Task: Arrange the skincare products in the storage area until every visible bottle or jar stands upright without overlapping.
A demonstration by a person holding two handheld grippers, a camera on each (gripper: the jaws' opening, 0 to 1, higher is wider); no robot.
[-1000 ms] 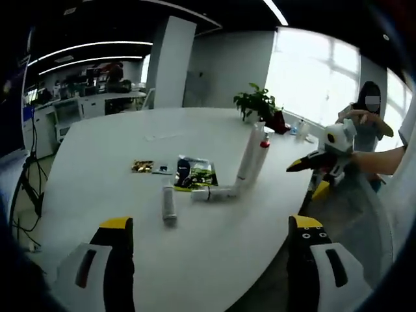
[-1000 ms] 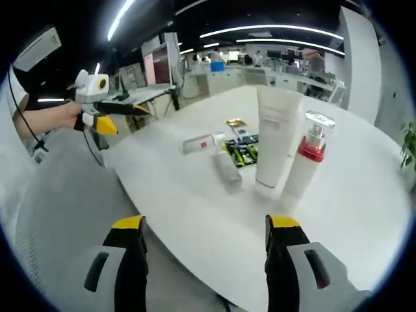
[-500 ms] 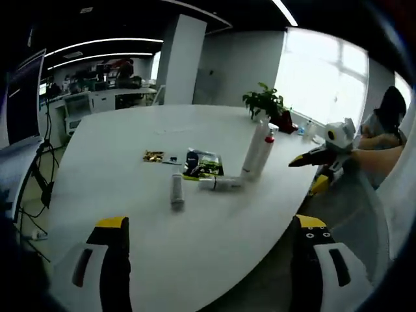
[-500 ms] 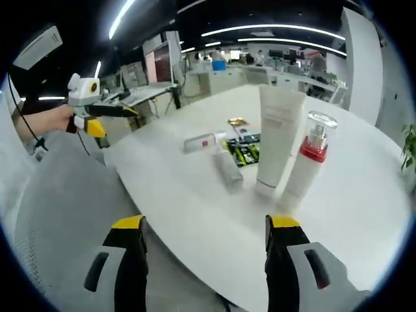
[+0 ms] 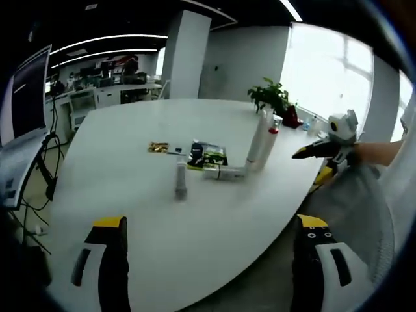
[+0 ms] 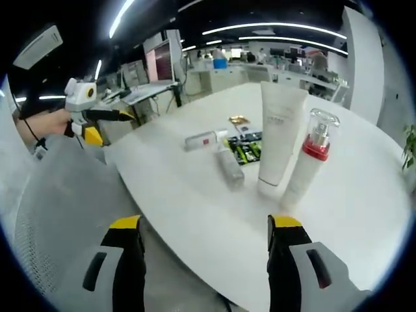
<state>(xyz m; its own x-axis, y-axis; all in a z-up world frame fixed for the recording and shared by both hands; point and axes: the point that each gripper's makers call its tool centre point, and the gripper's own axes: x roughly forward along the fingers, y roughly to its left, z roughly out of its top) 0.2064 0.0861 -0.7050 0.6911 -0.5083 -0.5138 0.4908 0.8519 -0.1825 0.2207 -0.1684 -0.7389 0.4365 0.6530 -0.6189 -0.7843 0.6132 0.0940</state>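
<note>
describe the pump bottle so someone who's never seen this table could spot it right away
On the white table, find the two upright containers standing side by side. The pump bottle is the shorter one, beside the tall white tube. It alone has a red collar and a clear cap; the other bottles lie flat.

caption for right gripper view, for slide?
Open right gripper faces a white table: white tube and red-collared pump bottle upright, two tubes lying flat.

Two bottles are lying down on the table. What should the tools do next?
Probably bring the right tool toward the nearer lying bottle to stand it up. The tube and pump bottle already stand upright; both tools are open, holding nothing, off the table.
</note>
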